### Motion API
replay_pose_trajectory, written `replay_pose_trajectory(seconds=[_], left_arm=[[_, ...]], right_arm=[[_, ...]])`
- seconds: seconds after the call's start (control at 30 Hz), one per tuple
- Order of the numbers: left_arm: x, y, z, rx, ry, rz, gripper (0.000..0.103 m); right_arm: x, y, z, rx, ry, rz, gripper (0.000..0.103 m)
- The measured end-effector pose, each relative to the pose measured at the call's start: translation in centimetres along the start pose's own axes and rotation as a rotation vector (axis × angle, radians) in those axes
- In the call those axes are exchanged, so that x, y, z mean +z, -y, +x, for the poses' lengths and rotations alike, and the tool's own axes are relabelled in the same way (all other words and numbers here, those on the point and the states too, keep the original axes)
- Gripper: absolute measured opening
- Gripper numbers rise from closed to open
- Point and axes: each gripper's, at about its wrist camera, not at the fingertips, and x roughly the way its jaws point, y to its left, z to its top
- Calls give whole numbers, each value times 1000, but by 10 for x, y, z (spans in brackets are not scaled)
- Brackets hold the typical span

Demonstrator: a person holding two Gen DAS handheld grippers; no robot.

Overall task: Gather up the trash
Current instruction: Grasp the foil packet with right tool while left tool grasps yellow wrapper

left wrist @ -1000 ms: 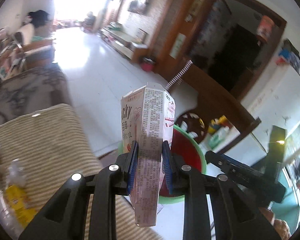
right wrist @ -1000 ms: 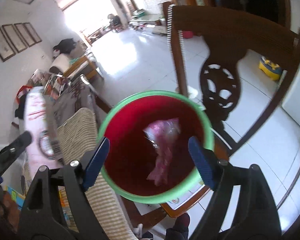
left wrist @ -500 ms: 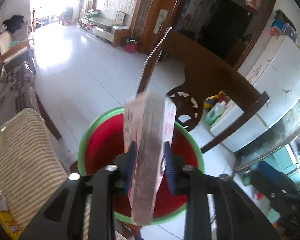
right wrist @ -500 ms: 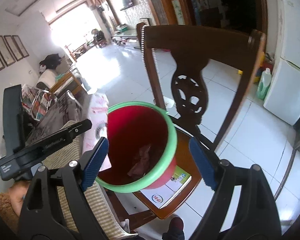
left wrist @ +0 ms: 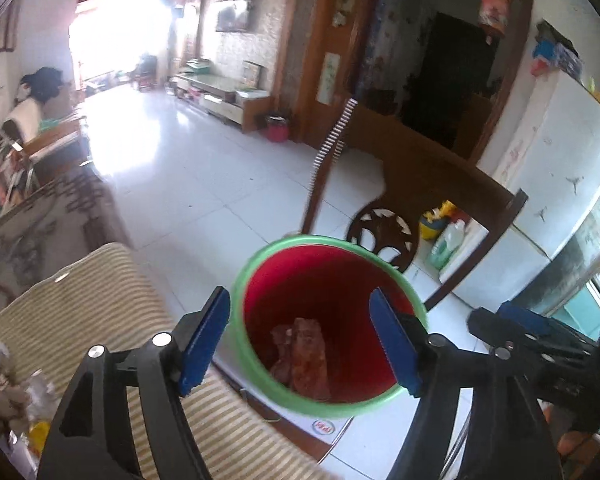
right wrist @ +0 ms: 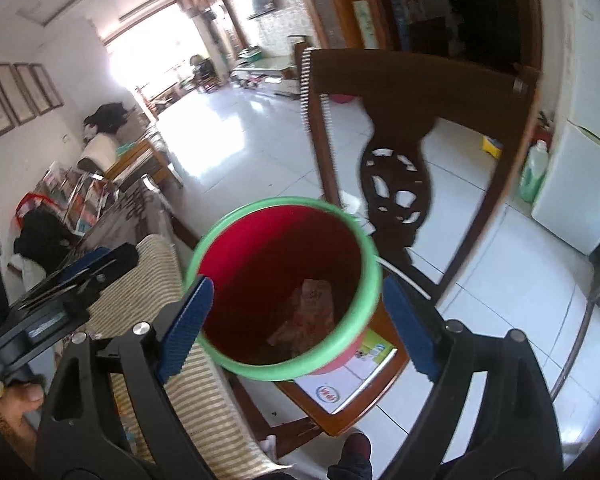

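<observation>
The red bin with a green rim (left wrist: pixel 239 296) stands on a wooden chair just past the table edge. A pink snack carton (left wrist: pixel 309 358) lies inside it with another pink wrapper. My left gripper (left wrist: pixel 298 346) hovers over the bin mouth, its jaws opening and nothing between the blue pads. In the right wrist view the bin (right wrist: pixel 198 258) and the carton (right wrist: pixel 312 312) sit below my right gripper (right wrist: pixel 296 326). Its jaws are opening too, and they are empty. The left gripper (right wrist: pixel 60 292) shows at the left edge.
A carved wooden chair (right wrist: pixel 396 196) holds the bin on a printed leaflet (right wrist: pixel 340 384). A striped cloth (left wrist: pixel 100 304) covers the table, with crumpled wrappers (left wrist: pixel 16 396) at its near left. A fridge (left wrist: pixel 556 184) and detergent bottles (left wrist: pixel 446 246) stand on the right.
My left gripper carried the pink carton over the bin and let it go; the carton now lies inside. The right gripper drew back and up a little.
</observation>
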Motion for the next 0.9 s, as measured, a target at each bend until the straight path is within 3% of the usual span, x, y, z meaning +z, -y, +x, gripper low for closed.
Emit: replay_pose_trajectory(seconds=[0.23, 0.5, 0.73, 0.9], left_arm=[[-23, -82, -73, 114, 83, -187, 71], [-87, -193, -179, 376, 197, -399, 72], [-154, -282, -237, 529, 165, -534, 72], [-195, -323, -257, 514, 114, -582, 72]], right_arm=[[-5, -77, 25, 116, -46, -131, 87], [-32, -185, 57, 254, -137, -281, 88], [-95, -288, 87, 367, -338, -446, 89], [-141, -320, 106, 366, -494, -489, 88]])
